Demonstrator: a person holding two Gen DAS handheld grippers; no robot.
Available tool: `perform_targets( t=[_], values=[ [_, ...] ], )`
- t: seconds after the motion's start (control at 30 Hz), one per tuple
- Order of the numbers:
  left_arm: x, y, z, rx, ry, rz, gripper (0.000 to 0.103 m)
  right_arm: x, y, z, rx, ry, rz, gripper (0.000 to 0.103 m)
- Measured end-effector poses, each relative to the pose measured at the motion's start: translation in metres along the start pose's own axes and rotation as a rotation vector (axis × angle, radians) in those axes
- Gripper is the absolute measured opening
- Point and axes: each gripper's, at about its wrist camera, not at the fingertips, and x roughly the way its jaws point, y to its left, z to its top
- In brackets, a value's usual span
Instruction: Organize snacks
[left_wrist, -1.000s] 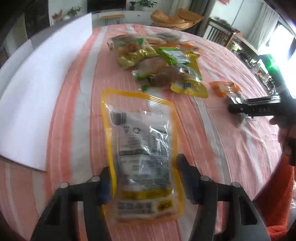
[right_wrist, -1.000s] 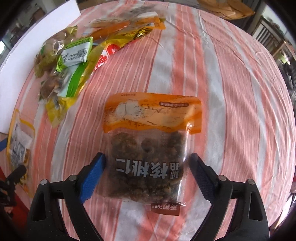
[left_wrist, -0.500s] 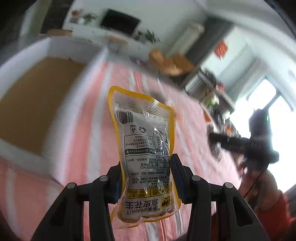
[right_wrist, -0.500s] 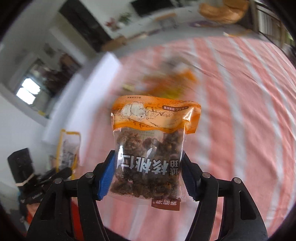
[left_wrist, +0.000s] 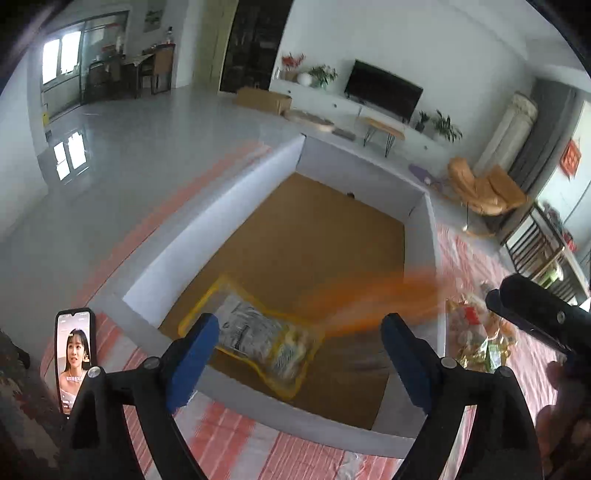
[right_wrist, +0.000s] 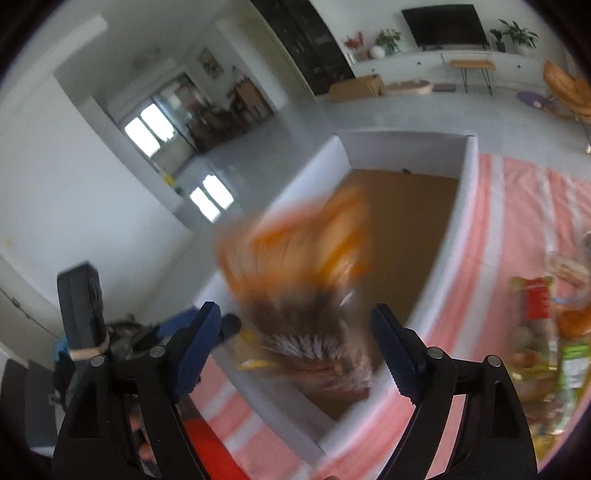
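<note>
Snack pouches (left_wrist: 258, 343), print blurred unreadable, free of both opening claws (left_wrist: 299, 354) (right_wrist: 295, 350), over box (left_wrist: 221, 218).

White-walled box (left_wrist: 229, 221) with brown cardboard floor, open-topped, on the striped table. Yellow-edged clear peanut pouch (left_wrist: 258, 336), printed back uppermost, lying flat and askew on the box floor near the front wall. Orange-topped walnut pouch (right_wrist: 295, 280), dark kernels visible below the header, motion-blurred in mid-air above the box interior, free of any grip. Remaining snack packets (right_wrist: 550, 332) heaped on the table, just beside the box's right wall
</note>
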Motion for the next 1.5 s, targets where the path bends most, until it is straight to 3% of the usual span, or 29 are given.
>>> perform_targets(
  t=[0.1,0.2,0.33,0.47,0.5,0.6,0.67,0.7,0.77,0.87,1.0,1.13,1.5],
  values=[
    [-0.007,0.000,-0.014,-0.013,-0.027,-0.011,0.090,-0.009,-0.005,-0.011,0.020,-0.045,0.030,0.086],
    [-0.013,-0.027,-0.032,0.054,-0.024,-0.089,0.090,-0.041,-0.026,-0.026,-0.050,-0.106,-0.044,0.086],
    [-0.023,-0.091,-0.073,0.189,0.029,-0.239,0.095,-0.090,-0.083,-0.069,-0.194,-0.172,-0.304,0.086],
    [-0.006,-0.173,-0.136,0.362,0.155,-0.372,0.100,-0.120,-0.185,-0.129,-0.166,-0.082,-0.621,0.086],
    [0.003,-0.191,-0.154,0.395,0.185,-0.378,0.100,-0.127,-0.211,-0.143,-0.137,-0.057,-0.685,0.086],
    [0.055,-0.233,-0.197,0.474,0.276,-0.305,0.099,-0.153,-0.270,-0.177,-0.031,-0.030,-0.811,0.086],
    [0.086,-0.246,-0.202,0.474,0.301,-0.259,0.099,-0.166,-0.300,-0.189,0.044,-0.023,-0.856,0.086],
    [0.100,-0.251,-0.202,0.468,0.301,-0.241,0.099,-0.174,-0.315,-0.195,0.102,-0.032,-0.850,0.087],
    [0.111,-0.259,-0.197,0.495,0.225,-0.207,0.099,-0.188,-0.334,-0.194,0.196,-0.066,-0.817,0.086],
    [0.124,-0.270,-0.181,0.542,0.171,-0.158,0.099,-0.188,-0.343,-0.187,0.217,-0.061,-0.851,0.091],
    [0.147,-0.267,-0.173,0.521,0.159,-0.101,0.100,-0.181,-0.348,-0.178,0.237,-0.063,-0.861,0.093],
    [0.147,-0.263,-0.176,0.513,0.150,-0.092,0.103,-0.196,-0.338,-0.198,0.242,-0.068,-0.860,0.093],
    [0.146,-0.269,-0.175,0.508,0.151,-0.093,0.103,-0.196,-0.339,-0.198,0.241,-0.068,-0.861,0.093]
  ],
)
